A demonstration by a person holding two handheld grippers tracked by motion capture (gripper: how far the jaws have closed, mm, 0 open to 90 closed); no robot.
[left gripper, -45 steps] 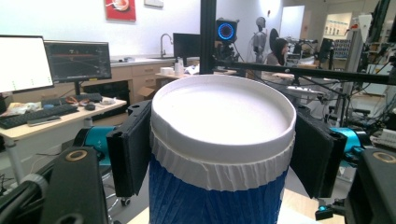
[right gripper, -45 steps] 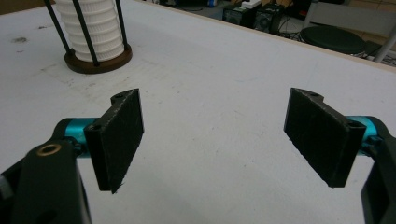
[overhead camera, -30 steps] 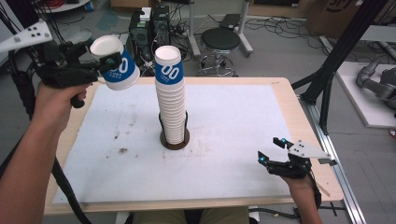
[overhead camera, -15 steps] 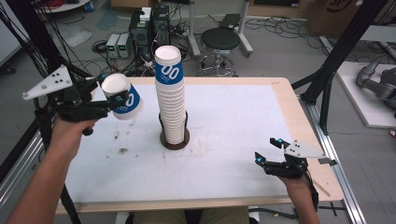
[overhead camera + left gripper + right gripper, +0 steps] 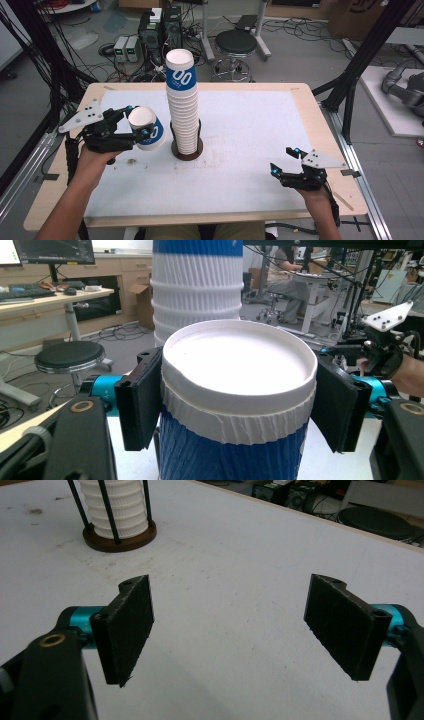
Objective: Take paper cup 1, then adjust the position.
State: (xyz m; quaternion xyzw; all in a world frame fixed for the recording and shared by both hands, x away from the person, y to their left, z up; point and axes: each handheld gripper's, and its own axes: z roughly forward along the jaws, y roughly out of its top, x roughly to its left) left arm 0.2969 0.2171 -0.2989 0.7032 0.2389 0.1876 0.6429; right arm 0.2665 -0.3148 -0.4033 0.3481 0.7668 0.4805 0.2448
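A tall stack of white and blue paper cups (image 5: pixel 181 107) stands in a round brown holder (image 5: pixel 187 149) with thin black posts at the middle of the white table mat (image 5: pixel 250 130). My left gripper (image 5: pixel 136 128) is shut on a single blue and white cup (image 5: pixel 146 128), holding it tilted just left of the stack and low over the mat. In the left gripper view both pads (image 5: pixel 140 400) press the sides of the cup (image 5: pixel 235 405), with the stack (image 5: pixel 197 285) right behind it. My right gripper (image 5: pixel 284 161) rests open near the front right of the mat, its jaws (image 5: pixel 230 625) wide apart with nothing between them.
The mat lies on a wooden table (image 5: pixel 60 185). Beyond the far edge stand a black stool (image 5: pixel 235 42), computer boxes (image 5: pixel 155 27) and cables on the floor. Black frame legs (image 5: pixel 360 60) rise at the right. The holder (image 5: pixel 120 535) is far left of the right gripper.
My left gripper has come down and nearer the table with the cup, from above the stack's top level to low beside it. The right gripper has stayed put.
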